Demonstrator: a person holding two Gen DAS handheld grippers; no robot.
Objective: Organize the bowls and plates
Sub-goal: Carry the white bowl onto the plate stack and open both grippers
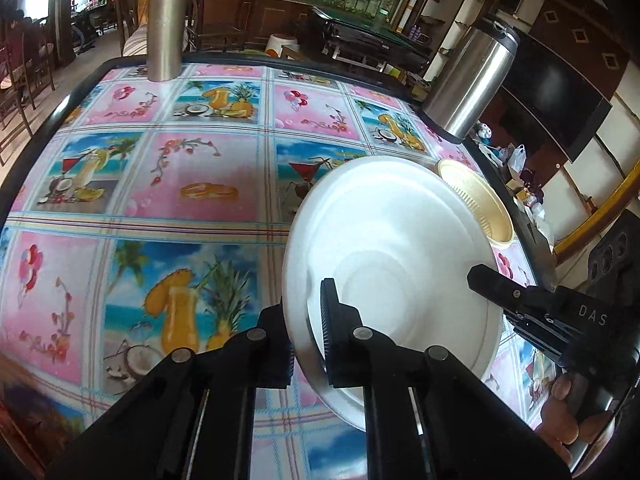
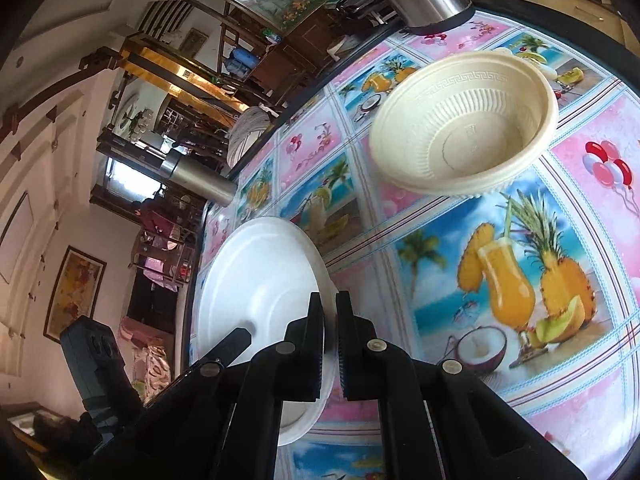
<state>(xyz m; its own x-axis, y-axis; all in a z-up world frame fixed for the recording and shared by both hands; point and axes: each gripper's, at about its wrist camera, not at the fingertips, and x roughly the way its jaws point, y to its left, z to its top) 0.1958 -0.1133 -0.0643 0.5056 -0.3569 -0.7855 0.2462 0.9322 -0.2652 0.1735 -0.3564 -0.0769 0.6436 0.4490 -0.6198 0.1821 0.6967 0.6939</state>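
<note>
A white foam plate (image 1: 392, 232) is held tilted over the patterned tablecloth by both grippers. My left gripper (image 1: 306, 304) is shut on its near left rim, one finger above and one below. My right gripper (image 1: 480, 278) grips the opposite rim, a hand behind it. In the right wrist view, the right gripper (image 2: 329, 300) is shut on the white plate (image 2: 256, 264) at its edge, and the left gripper (image 2: 240, 334) reaches in from the lower left. A cream ribbed bowl (image 2: 464, 128) stands upright and empty on the table beyond the plate, also visible as the cream bowl (image 1: 480, 204) near the table's right edge.
A steel tumbler (image 1: 164, 28) stands at the table's far left edge and a tall steel flask (image 1: 468, 80) at the far right corner. The table (image 1: 60, 120) has a dark raised rim. Chairs and furniture surround it.
</note>
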